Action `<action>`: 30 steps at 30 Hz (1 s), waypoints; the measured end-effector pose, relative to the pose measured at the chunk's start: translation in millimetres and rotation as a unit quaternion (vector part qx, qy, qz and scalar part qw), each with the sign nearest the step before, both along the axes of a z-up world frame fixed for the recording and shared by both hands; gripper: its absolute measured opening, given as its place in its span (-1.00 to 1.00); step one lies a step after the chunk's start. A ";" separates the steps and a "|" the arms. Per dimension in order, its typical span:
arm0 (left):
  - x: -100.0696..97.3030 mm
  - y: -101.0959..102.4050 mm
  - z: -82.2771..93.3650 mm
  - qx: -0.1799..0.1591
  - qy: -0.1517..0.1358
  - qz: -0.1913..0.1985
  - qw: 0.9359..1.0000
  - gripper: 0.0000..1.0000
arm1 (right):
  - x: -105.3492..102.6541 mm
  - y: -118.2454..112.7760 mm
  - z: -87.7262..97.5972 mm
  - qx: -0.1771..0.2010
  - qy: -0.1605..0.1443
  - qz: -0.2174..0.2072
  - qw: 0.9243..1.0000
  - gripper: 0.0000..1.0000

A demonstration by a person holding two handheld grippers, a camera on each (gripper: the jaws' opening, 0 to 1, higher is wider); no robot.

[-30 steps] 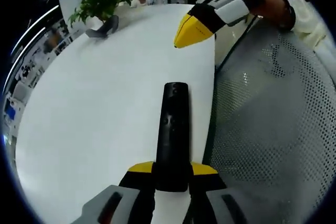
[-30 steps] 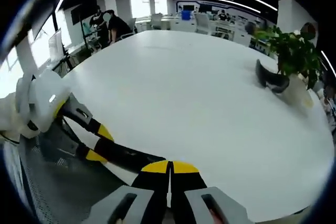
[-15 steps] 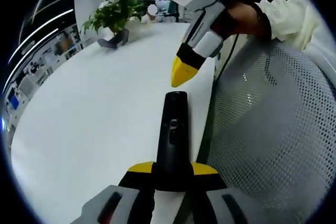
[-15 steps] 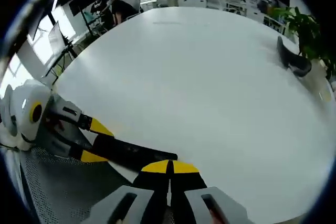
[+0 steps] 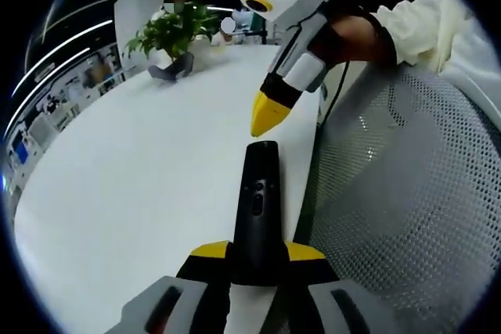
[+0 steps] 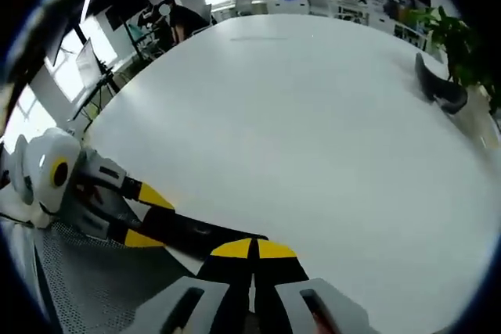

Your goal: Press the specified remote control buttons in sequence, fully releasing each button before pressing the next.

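My left gripper [image 5: 257,254] clamps the black remote [image 5: 257,207] over the white tabletop [image 5: 141,170], while my closed right gripper [image 5: 264,115] hovers just above its far end.

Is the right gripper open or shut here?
Shut. In the right gripper view its yellow tips meet with no gap; in the left gripper view they form one point above the remote.

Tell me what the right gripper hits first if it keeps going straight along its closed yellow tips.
Probably the far end of the slim black remote control, which the left gripper clamps. The right gripper points down at it, tips shut; depth is unclear, so it could land on the white table.
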State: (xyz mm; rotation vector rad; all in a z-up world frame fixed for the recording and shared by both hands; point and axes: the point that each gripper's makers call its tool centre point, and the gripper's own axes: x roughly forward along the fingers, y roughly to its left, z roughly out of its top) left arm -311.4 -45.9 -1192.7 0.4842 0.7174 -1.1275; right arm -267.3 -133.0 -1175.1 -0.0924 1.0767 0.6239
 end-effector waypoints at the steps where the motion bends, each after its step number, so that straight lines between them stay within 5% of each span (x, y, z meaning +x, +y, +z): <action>1: -0.2 -0.1 -0.1 0.001 0.000 0.001 1.000 -0.52 | -1.0 0.8 -2.2 0.000 0.007 0.001 1.000 -1.00; 19: -1.4 -2.9 0.1 0.000 -0.003 0.002 1.000 -0.51 | -3.1 -1.6 -8.9 -0.006 0.026 -0.008 1.000 -1.00; 25: -1.7 -2.7 0.2 0.000 -0.002 0.002 1.000 -0.51 | -8.8 -1.1 -11.5 -0.035 0.029 0.012 0.999 -1.00; 30: -1.8 -2.7 0.0 -0.003 -0.002 -0.001 1.000 -0.51 | -7.2 -1.2 -10.1 -0.054 -0.003 0.034 0.998 -1.00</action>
